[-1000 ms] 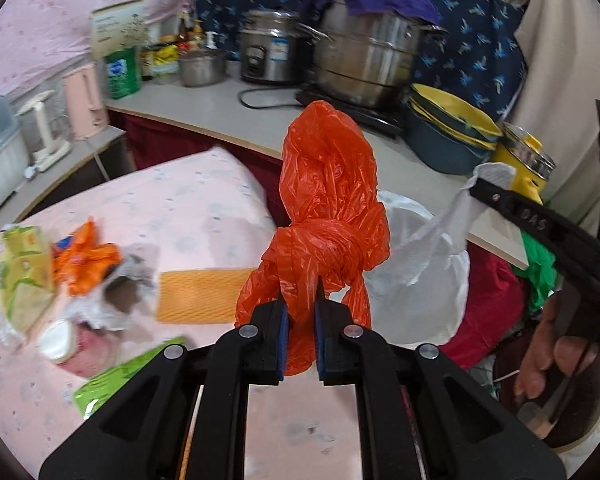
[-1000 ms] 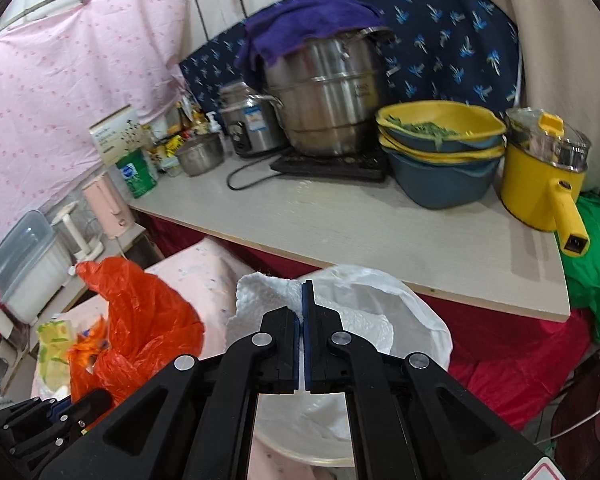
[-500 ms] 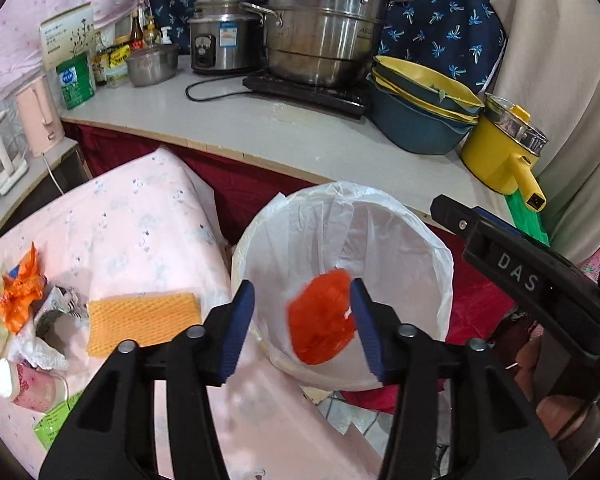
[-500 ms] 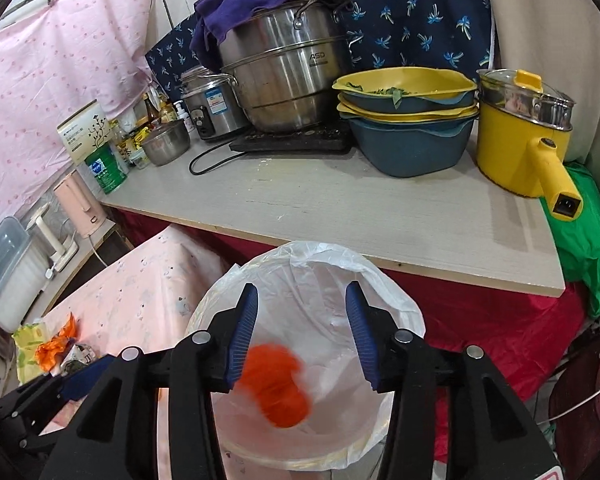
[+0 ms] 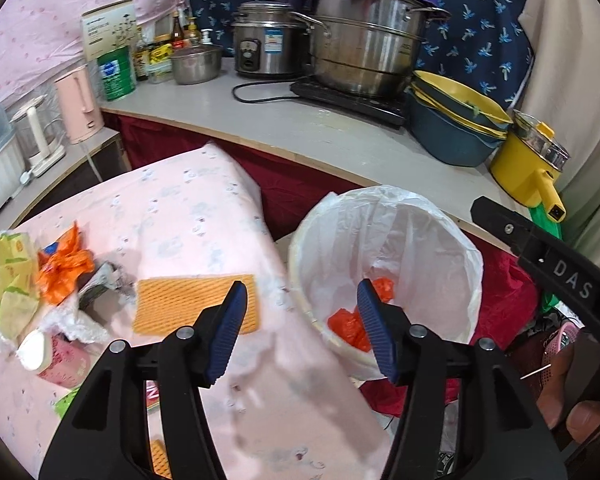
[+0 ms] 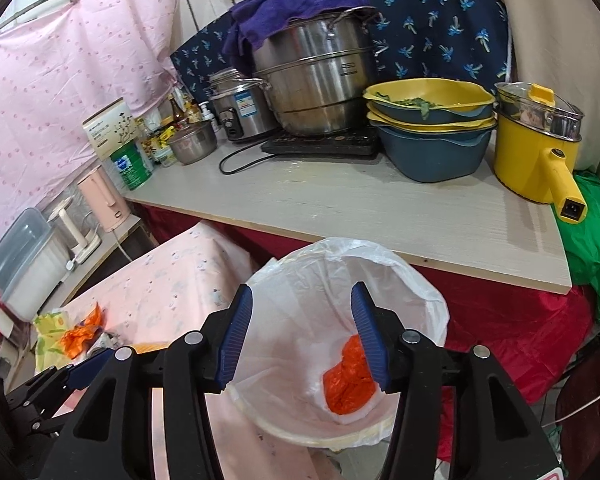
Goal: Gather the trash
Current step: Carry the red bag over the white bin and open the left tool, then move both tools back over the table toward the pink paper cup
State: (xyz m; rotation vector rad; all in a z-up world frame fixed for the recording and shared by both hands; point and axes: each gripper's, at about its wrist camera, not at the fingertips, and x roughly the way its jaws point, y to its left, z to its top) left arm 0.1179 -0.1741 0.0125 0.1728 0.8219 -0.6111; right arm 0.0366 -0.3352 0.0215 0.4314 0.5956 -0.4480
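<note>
An orange plastic bag lies crumpled at the bottom of the white-lined bin beside the pink-clothed table. My left gripper hangs over the table edge and bin rim, its jaws opening with nothing between them. My right gripper hovers above the bin mouth, jaws opening too and empty. On the table's left lie an orange wrapper, yellow-green packets, a pink cup and an orange mesh cloth.
Behind the bin runs a counter with a steel pot, stacked blue and yellow bowls and a yellow electric pot. A red cloth hangs under it. A pink kettle stands left.
Both grippers went from shut to open. The orange bag left the left gripper and fell into the bin. The right gripper let go of the white liner.
</note>
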